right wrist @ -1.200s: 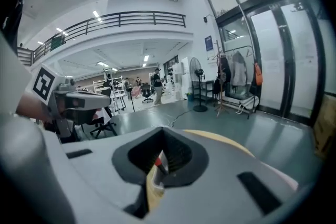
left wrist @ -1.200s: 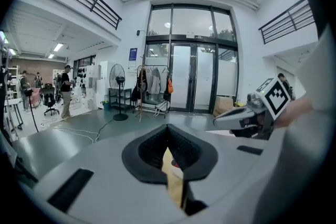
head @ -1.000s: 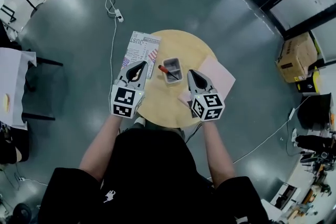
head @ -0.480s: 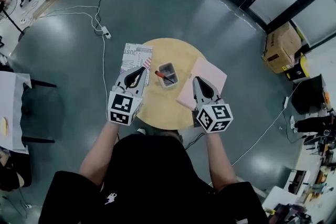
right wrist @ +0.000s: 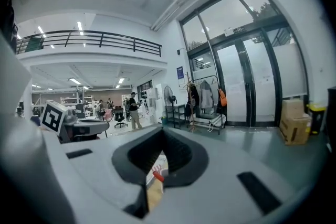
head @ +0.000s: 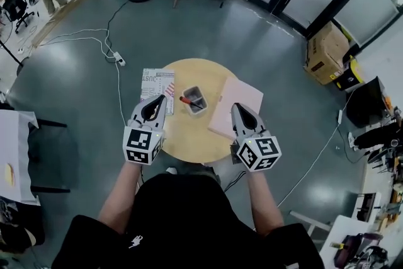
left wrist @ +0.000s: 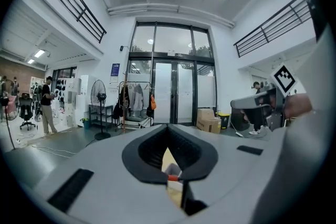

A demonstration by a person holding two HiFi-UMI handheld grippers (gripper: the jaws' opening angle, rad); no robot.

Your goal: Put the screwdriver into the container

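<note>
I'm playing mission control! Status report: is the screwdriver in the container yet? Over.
Left tool and right tool shut, empty. Screwdriver lies in the grey container, red handle at its rim. Nothing in the way. Over.

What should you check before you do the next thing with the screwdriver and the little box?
1. Screwdriver is inside the container: ok, though its red handle pokes out over the rim.
2. Container stands upright on the round table: ok.
3. Left gripper holds nothing: ok, its jaws are together and empty.
4. Right gripper holds nothing: ok, its jaws are together and empty.
5. Both grippers are apart from the container: ok, one is on each side of it and neither touches it.
6. Screwdriver tip sits on the container's bottom: cannot tell, it is too small to see.
</note>
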